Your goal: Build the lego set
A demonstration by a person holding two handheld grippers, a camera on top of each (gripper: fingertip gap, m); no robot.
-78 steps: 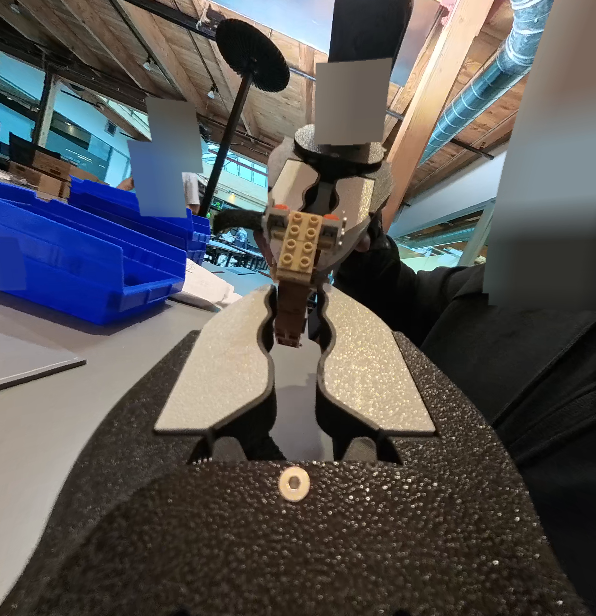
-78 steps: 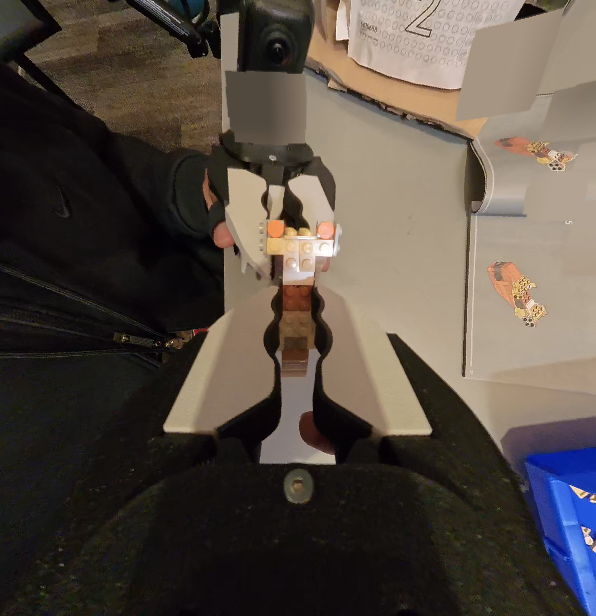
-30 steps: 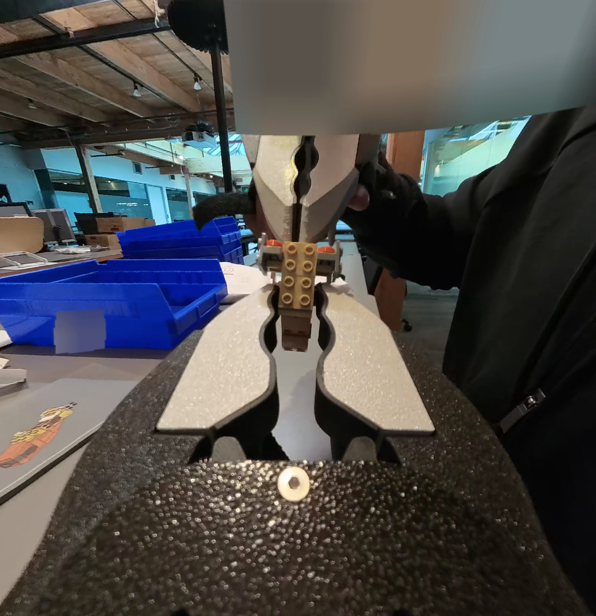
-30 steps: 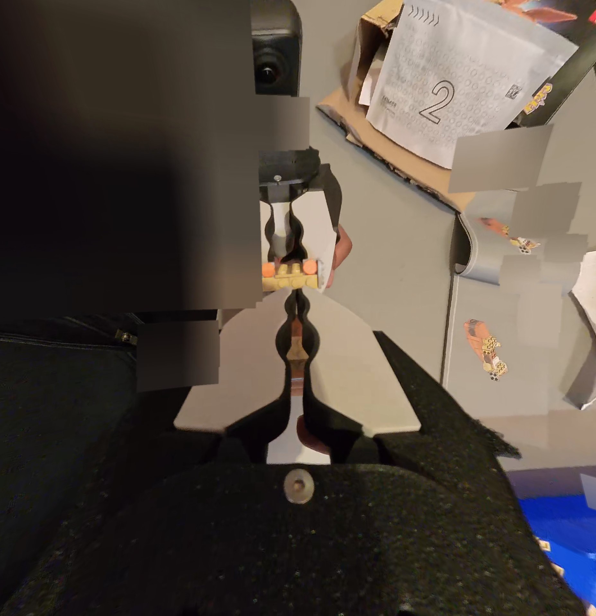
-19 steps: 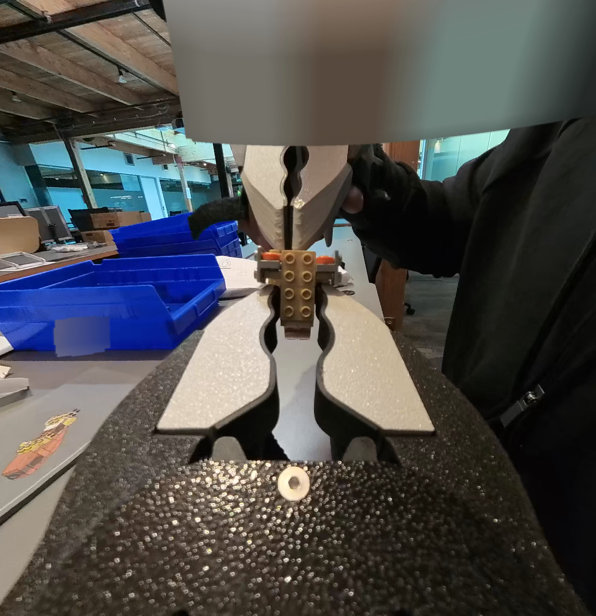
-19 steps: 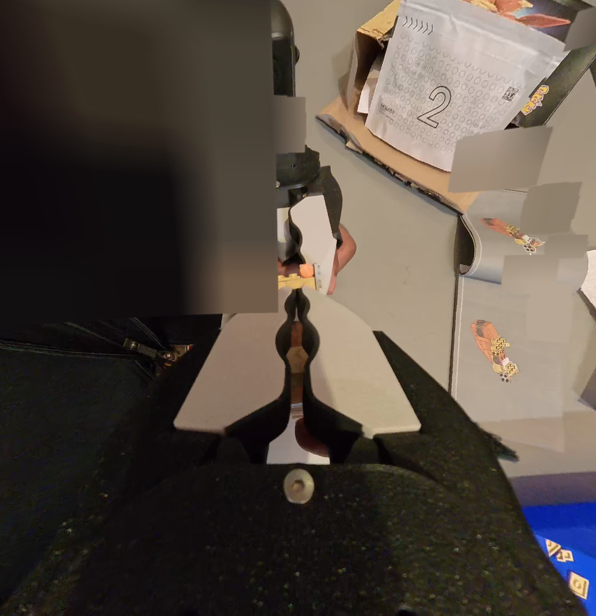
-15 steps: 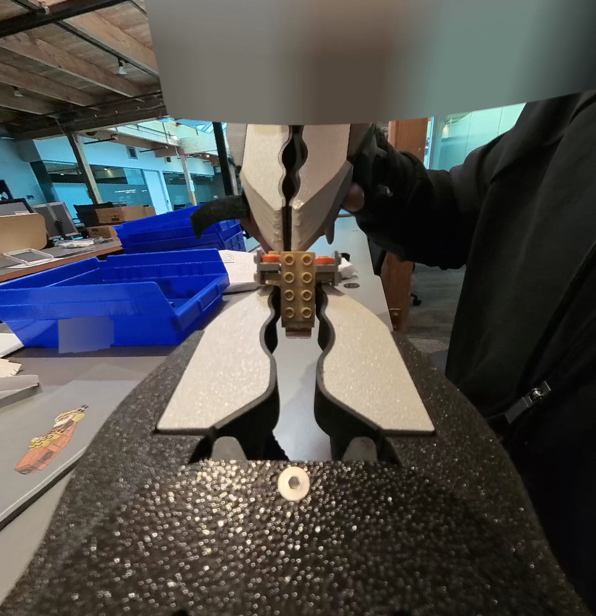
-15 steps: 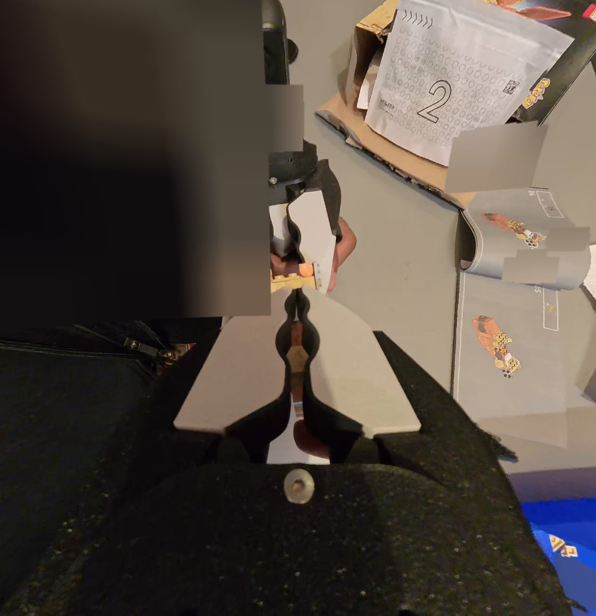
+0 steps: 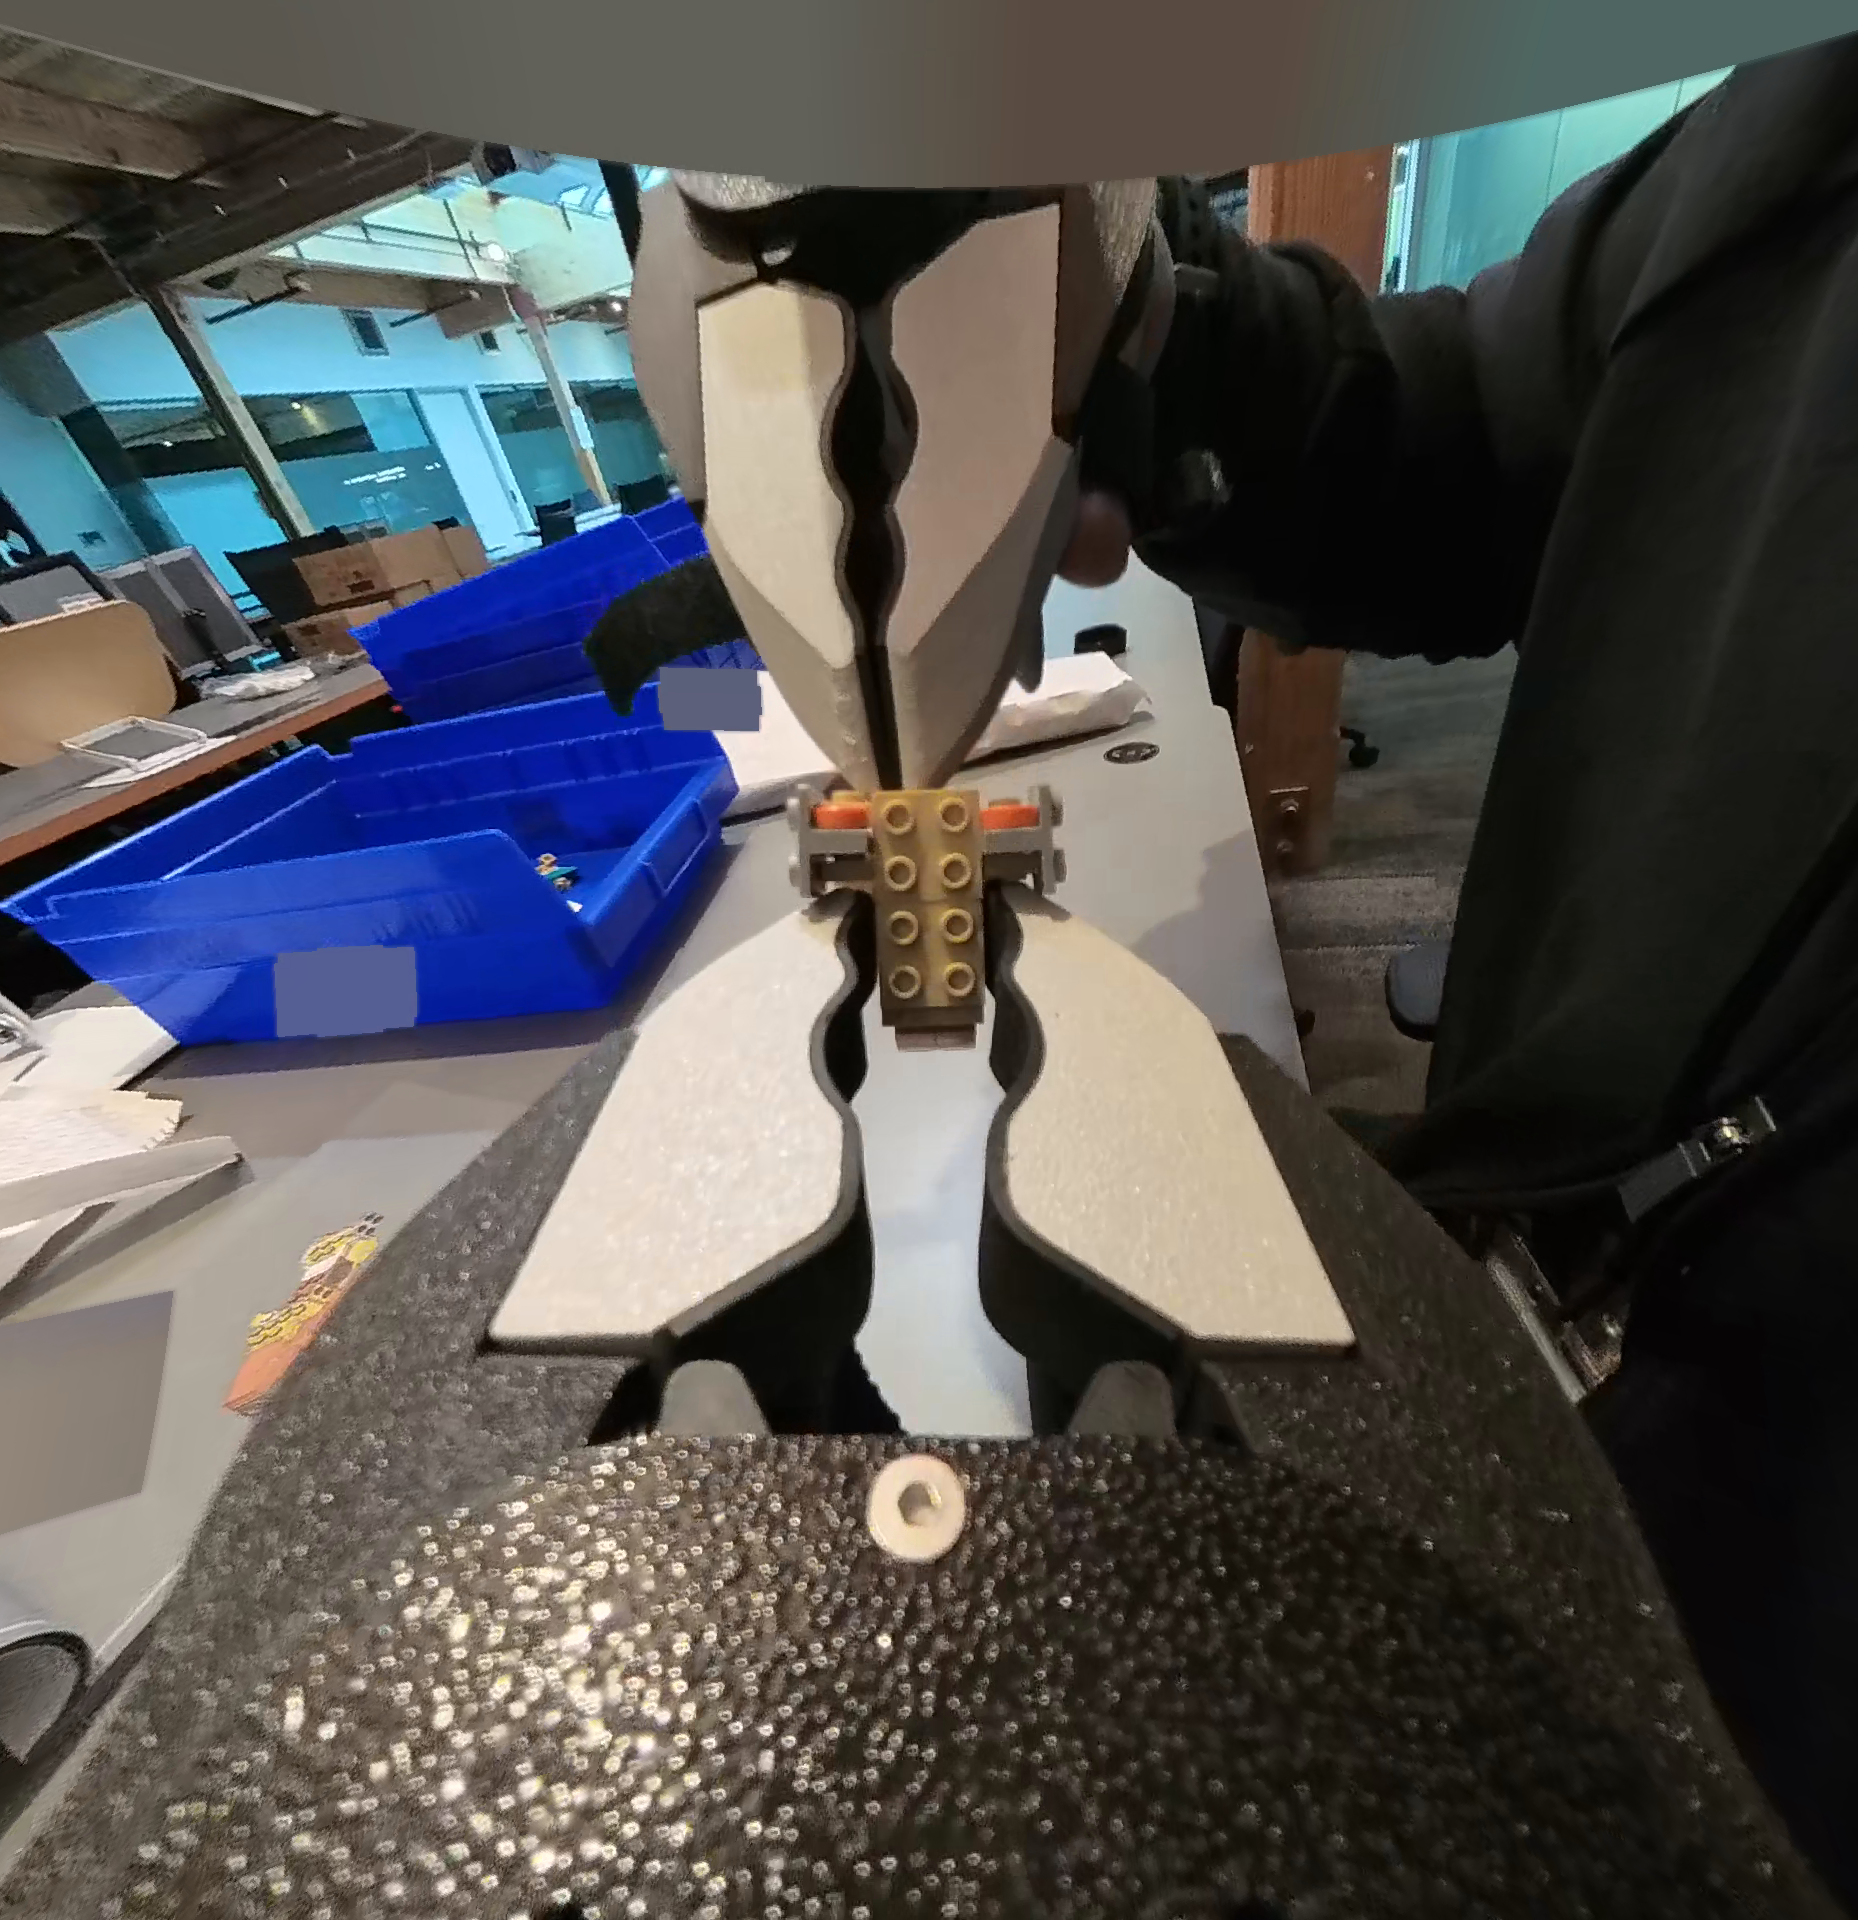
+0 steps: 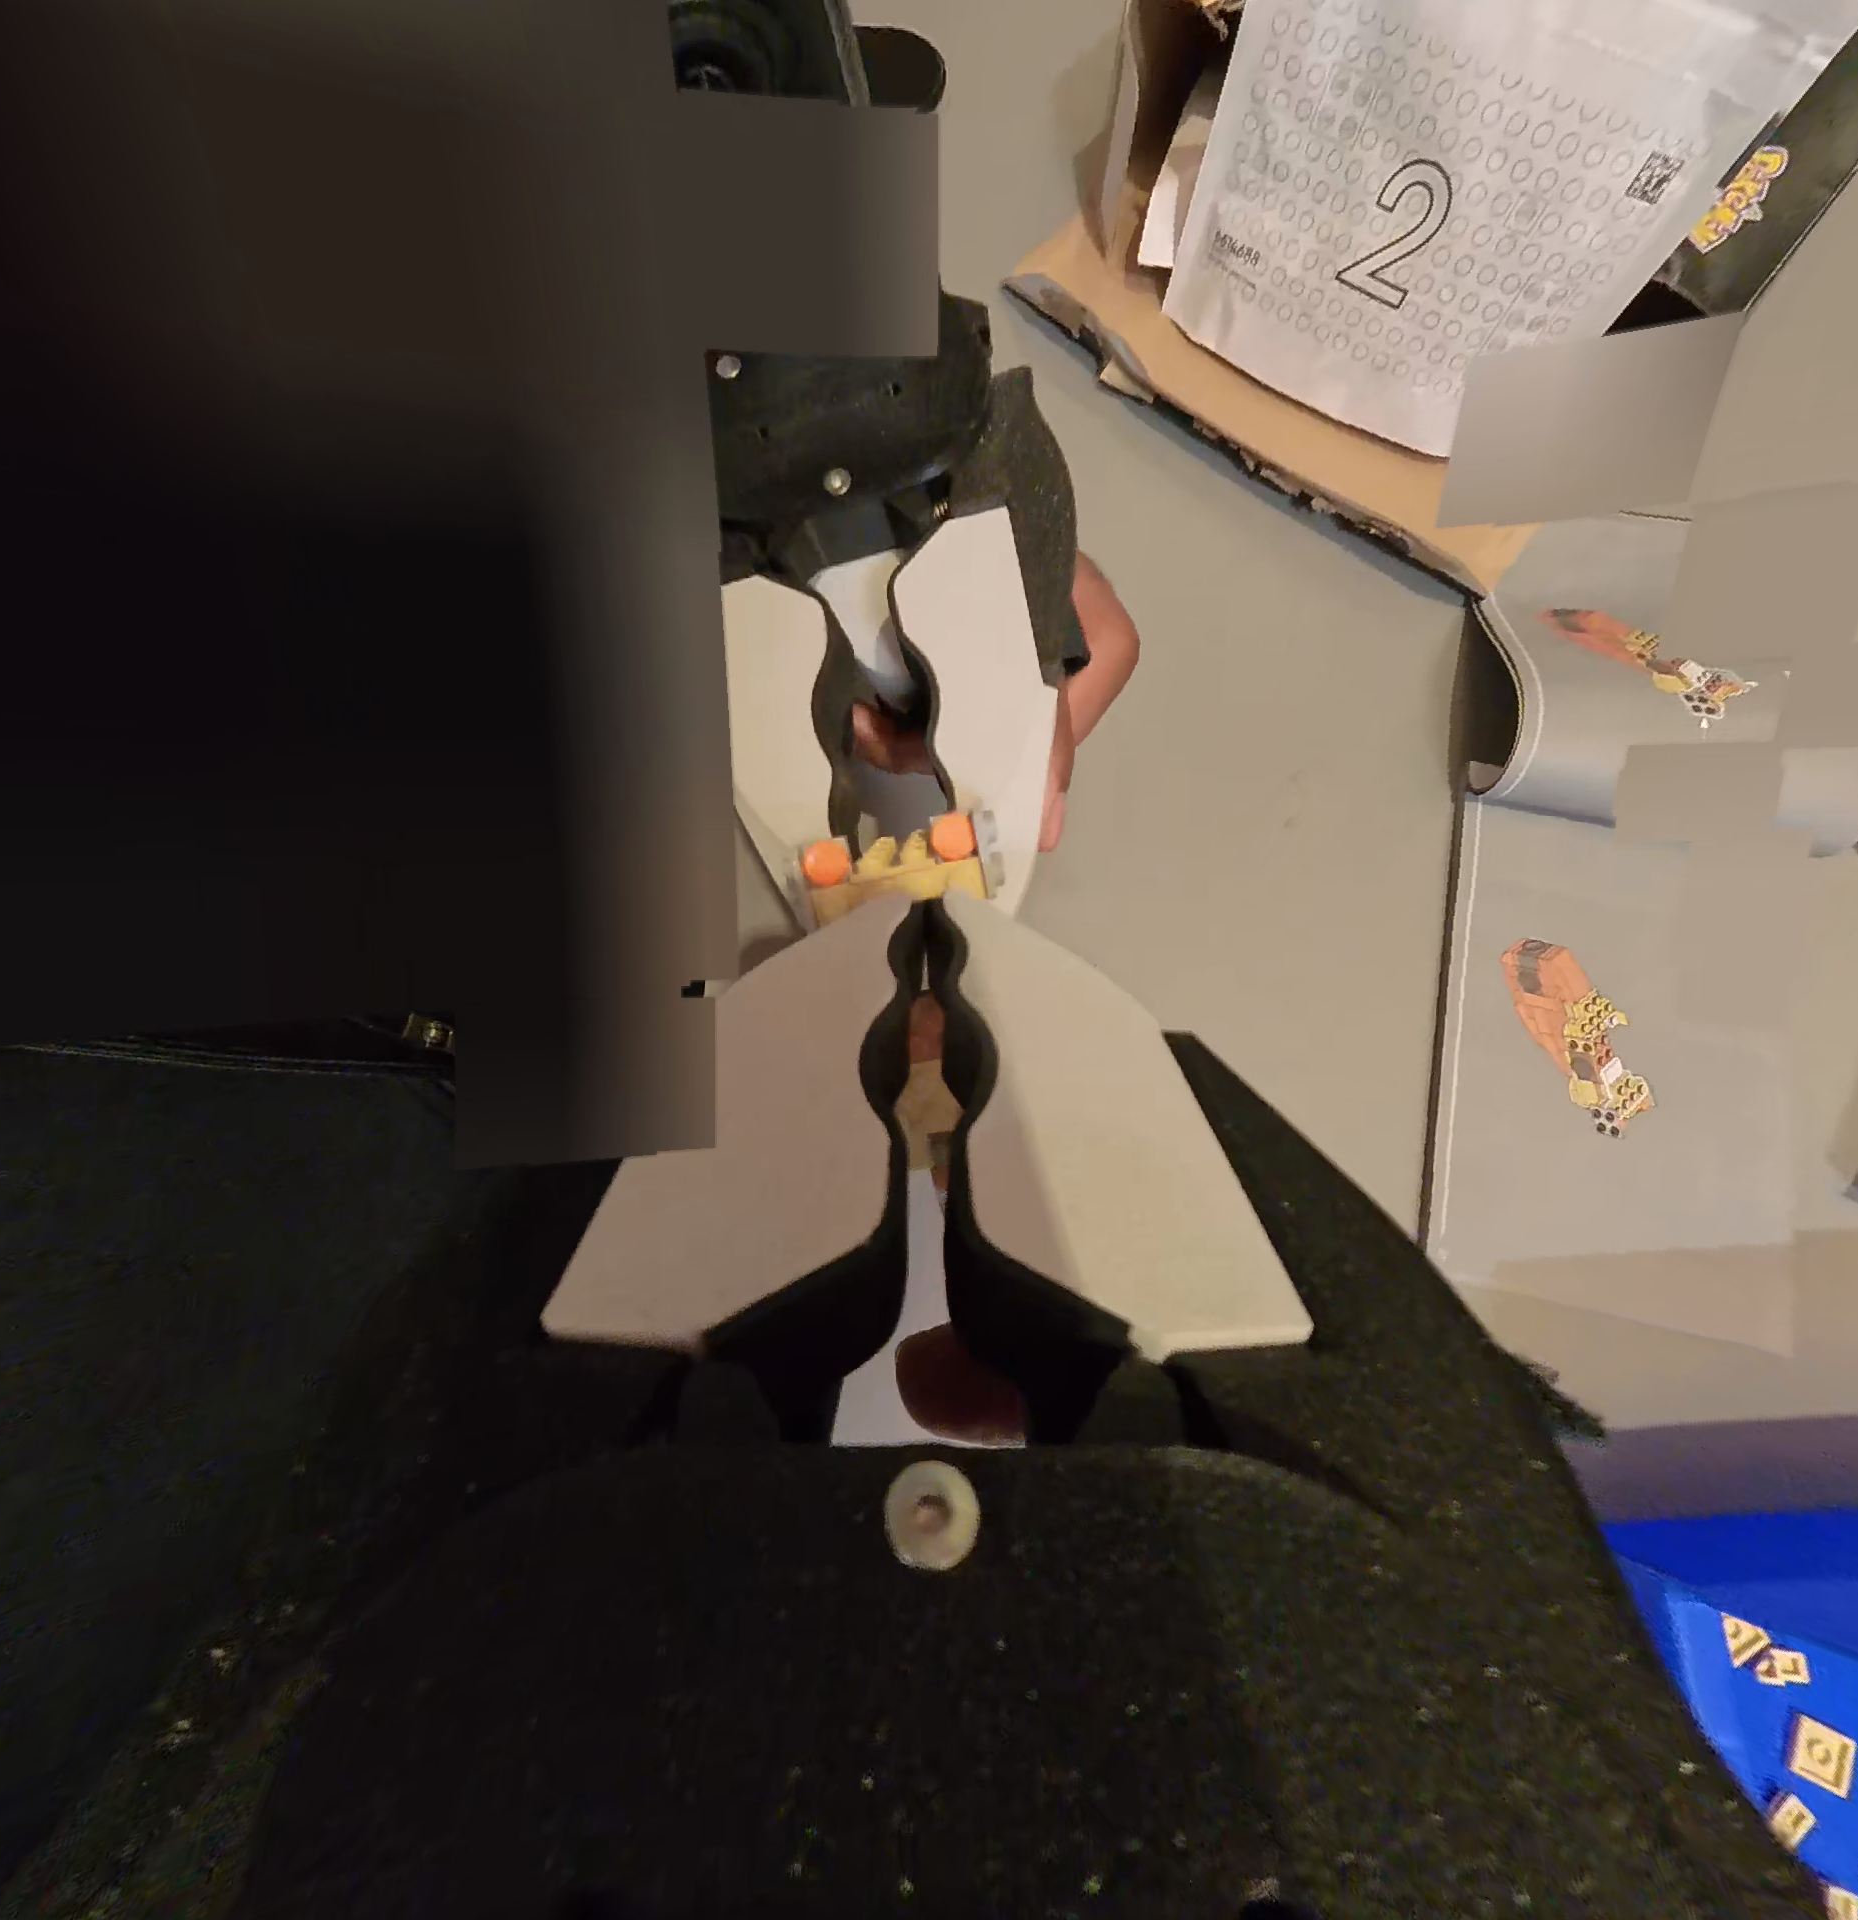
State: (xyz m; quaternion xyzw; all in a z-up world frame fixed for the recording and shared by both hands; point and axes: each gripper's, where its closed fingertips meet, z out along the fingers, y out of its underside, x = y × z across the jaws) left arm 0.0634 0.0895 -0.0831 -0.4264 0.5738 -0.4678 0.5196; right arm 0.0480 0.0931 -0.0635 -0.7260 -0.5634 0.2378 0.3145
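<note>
From my left camera, my tongs [image 9: 927,940] hide the lower layers of the brick model [image 9: 927,904]. In the right view, the blue bin [image 10: 1777,1704] is cut off at the corner, and its small tan pieces [image 10: 1818,1756] are too tiny to identify.

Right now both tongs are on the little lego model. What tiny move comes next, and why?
Probably a gentle squeeze of the two tongs toward each other. The left tongs clamp the tan studded lego model at its sides, and the right tongs sit shut, tips against its far end by the orange round pieces, as if pressing something home.
</note>
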